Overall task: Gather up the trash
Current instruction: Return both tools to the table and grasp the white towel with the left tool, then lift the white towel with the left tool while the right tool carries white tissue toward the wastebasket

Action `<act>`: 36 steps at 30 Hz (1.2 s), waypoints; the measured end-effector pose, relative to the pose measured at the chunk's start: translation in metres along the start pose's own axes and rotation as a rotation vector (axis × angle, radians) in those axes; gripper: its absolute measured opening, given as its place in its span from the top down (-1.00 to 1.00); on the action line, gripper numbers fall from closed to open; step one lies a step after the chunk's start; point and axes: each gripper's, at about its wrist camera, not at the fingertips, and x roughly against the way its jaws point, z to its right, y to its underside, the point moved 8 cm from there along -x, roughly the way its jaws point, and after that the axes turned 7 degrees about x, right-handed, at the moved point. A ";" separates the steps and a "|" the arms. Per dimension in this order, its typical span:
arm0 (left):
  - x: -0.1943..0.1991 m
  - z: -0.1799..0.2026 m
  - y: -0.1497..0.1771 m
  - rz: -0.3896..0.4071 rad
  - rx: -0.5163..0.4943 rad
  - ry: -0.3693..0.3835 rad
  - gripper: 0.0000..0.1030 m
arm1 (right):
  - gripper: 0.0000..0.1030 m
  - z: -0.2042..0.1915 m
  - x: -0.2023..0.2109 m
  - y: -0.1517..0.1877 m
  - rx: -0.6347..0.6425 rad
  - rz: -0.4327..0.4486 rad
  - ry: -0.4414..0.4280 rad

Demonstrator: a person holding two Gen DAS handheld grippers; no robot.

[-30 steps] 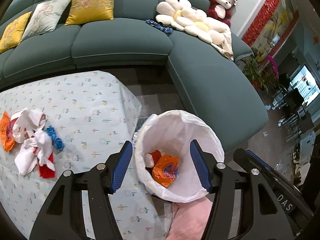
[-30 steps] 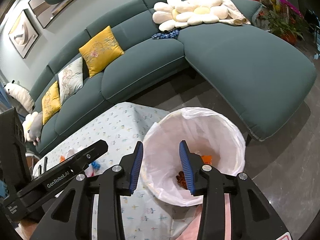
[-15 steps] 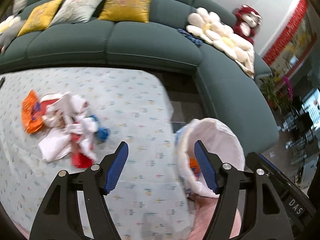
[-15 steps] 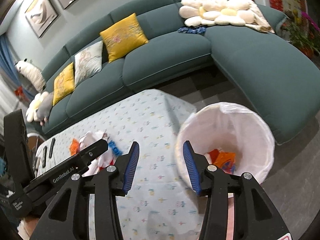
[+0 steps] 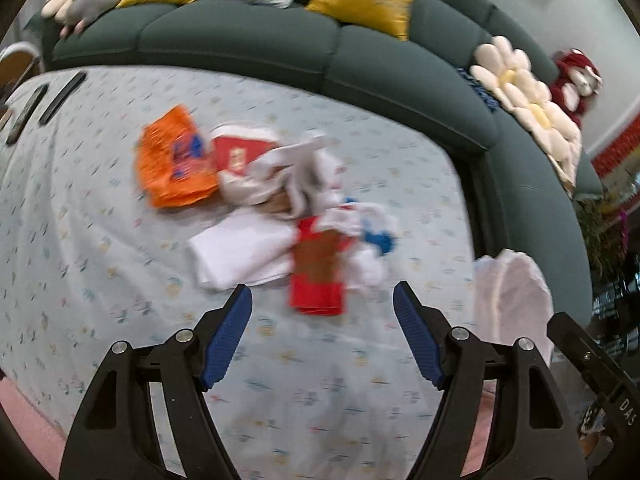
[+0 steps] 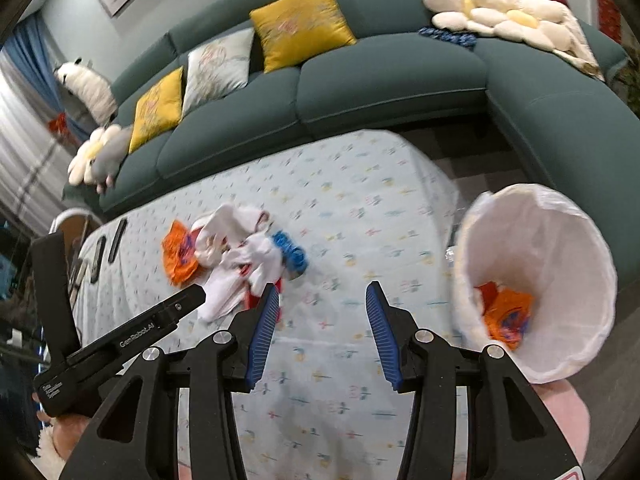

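A heap of trash lies on the table's patterned cloth (image 5: pixel 100 264): an orange wrapper (image 5: pixel 172 160), white crumpled tissues (image 5: pixel 244 252), a red packet (image 5: pixel 318 276) and a blue scrap (image 5: pixel 378 240). My left gripper (image 5: pixel 322 332) is open and empty, just short of the red packet. My right gripper (image 6: pixel 320 324) is open and empty over the cloth, with the heap (image 6: pixel 236 264) to its left. A white-lined bin (image 6: pixel 540 272) at the table's right end holds orange and red wrappers (image 6: pixel 506 316). The bin shows at the right in the left wrist view (image 5: pixel 512 300).
A dark green corner sofa (image 6: pixel 380 80) runs behind and to the right of the table, with yellow and pale cushions (image 6: pixel 300 24) and flower-shaped pillows (image 6: pixel 492 12). Dark remote controls (image 5: pixel 60 98) lie at the table's far left.
Both grippers have swung left from above the bin to over the table. The trash heap now sits in front of the left gripper. Both stay open and empty.
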 end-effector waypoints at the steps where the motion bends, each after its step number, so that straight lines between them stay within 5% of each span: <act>1: -0.004 -0.010 -0.001 -0.010 0.017 -0.007 -0.35 | 0.13 -0.005 -0.006 0.001 0.007 -0.010 -0.004; 9: -0.038 -0.061 -0.005 -0.083 0.084 -0.045 -0.35 | 0.13 -0.039 -0.055 0.000 0.034 -0.085 -0.030; 19: -0.080 -0.078 -0.014 -0.165 0.099 -0.033 -0.34 | 0.23 -0.067 -0.120 -0.004 0.039 -0.175 -0.044; 27: -0.099 -0.077 -0.016 -0.188 0.088 -0.016 0.00 | 0.74 -0.074 -0.150 0.001 0.043 -0.233 -0.054; 32: -0.099 -0.076 -0.016 -0.186 0.073 -0.014 0.67 | 0.91 -0.075 -0.152 0.003 0.053 -0.234 -0.054; 36: -0.088 -0.071 -0.016 -0.159 0.053 -0.013 0.88 | 0.92 -0.078 -0.139 -0.005 0.067 -0.194 -0.061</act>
